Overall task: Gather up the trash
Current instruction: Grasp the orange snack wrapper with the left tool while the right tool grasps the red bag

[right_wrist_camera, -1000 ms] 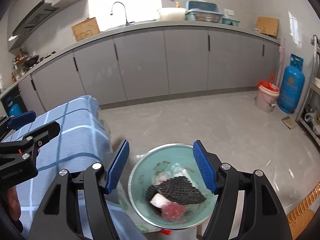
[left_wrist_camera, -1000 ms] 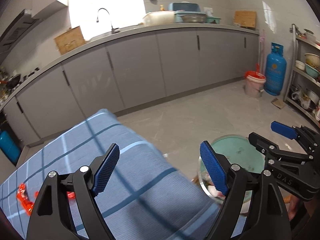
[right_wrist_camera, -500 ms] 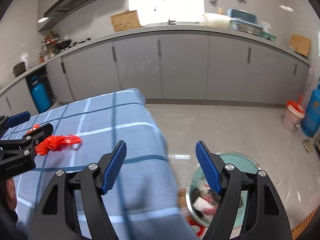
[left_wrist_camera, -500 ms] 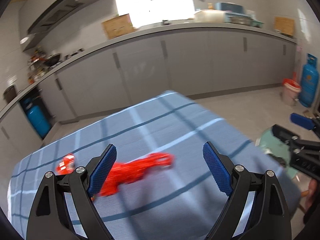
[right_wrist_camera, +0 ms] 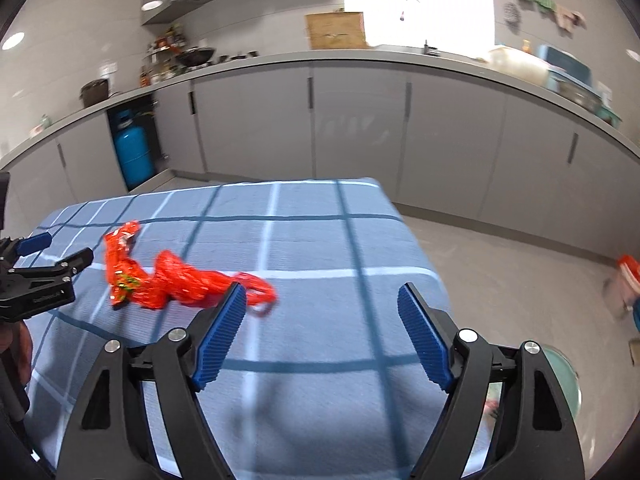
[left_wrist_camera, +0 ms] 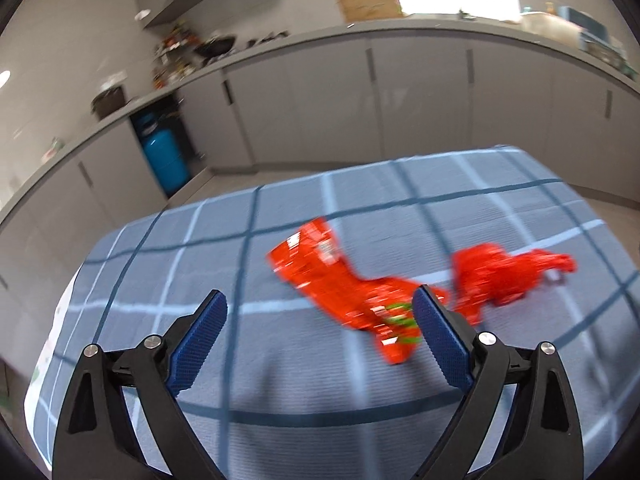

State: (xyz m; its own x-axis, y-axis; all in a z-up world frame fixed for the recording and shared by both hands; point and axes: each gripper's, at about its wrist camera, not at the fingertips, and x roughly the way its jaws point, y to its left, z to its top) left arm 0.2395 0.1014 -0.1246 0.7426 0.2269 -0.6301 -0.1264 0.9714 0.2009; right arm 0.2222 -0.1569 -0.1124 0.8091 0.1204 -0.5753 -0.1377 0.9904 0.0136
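Note:
A red snack wrapper (left_wrist_camera: 336,276) and a crumpled red plastic bag (left_wrist_camera: 504,276) lie side by side on the blue checked tablecloth (left_wrist_camera: 240,380). My left gripper (left_wrist_camera: 320,340) is open and empty, just short of the wrapper, whose near end lies by the right finger. In the right wrist view the wrapper (right_wrist_camera: 120,268) and bag (right_wrist_camera: 192,284) lie left of my right gripper (right_wrist_camera: 320,336), which is open and empty over the cloth. The left gripper (right_wrist_camera: 44,276) shows at that view's left edge. The teal trash basin (right_wrist_camera: 560,380) sits low at the right, mostly hidden.
Grey kitchen cabinets (right_wrist_camera: 360,128) run along the far wall. A blue gas cylinder (right_wrist_camera: 134,156) stands in a gap at the left. A red-rimmed bucket (right_wrist_camera: 624,284) stands on the floor at the right. The table's right edge (right_wrist_camera: 420,248) drops to the tiled floor.
Both grippers have swung left from the trash basin to the table. The red wrapper and bag are now close in front of the left gripper. Both stay open.

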